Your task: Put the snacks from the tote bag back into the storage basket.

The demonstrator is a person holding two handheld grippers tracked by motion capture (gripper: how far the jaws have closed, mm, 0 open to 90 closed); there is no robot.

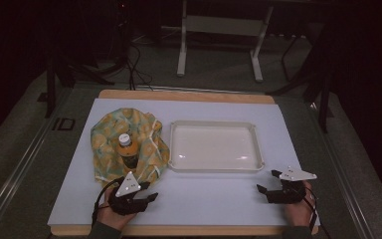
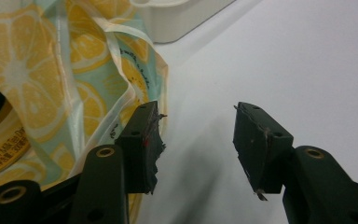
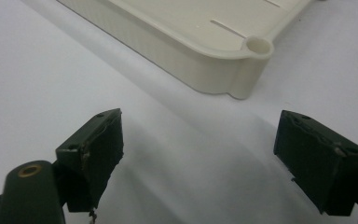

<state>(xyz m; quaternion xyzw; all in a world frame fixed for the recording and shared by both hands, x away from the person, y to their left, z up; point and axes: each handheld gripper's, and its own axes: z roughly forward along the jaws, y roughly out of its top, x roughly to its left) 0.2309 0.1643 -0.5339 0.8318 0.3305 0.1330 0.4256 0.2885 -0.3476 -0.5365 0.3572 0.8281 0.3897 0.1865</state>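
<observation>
Bottle point(image 1: 127, 152) sits upright in the middle of the lemon-print bag point(image 1: 110, 134), left-centre of the high view, orange liquid, white cap up. The bag is slumped open around it like a collar, so the bottle is still inside, not lifted out. In the left gripper view I see the bag's fabric point(image 2: 51, 79) filling the left half of the frame, with the bottle's label point(image 2: 0, 149) dark at the far left edge.

White tray point(image 1: 214, 167) lies just right of the bag, centre of the frame, nothing in it. My read: the bottle goes from bag to tray, and none of that is done yet.

My left gripper point(image 1: 146, 198) is low in the frame, just below the bag's near edge. Its fingers point(image 2: 142, 140) stand apart, about half spread, with nothing between them; the left one sits right against the bag's rim, and I can't tell whether it touches. No grip on fabric or bottle.

My right gripper point(image 1: 268, 184) is at lower right, off the tray's near right corner point(image 3: 256, 46) and clear of it. Its fingers point(image 3: 93, 149) are wide apart over the bare white sheet point(image 1: 204, 199) on the counter point(image 1: 189, 94).

Status as I judge it: start position, both hands parked, zero progress. Left to do: get the bottle, probably by the neck, while the other hand pins or peels the bag, then pull it free and set it in the tray. The loose fabric around the bottle is the part I'd watch.
</observation>
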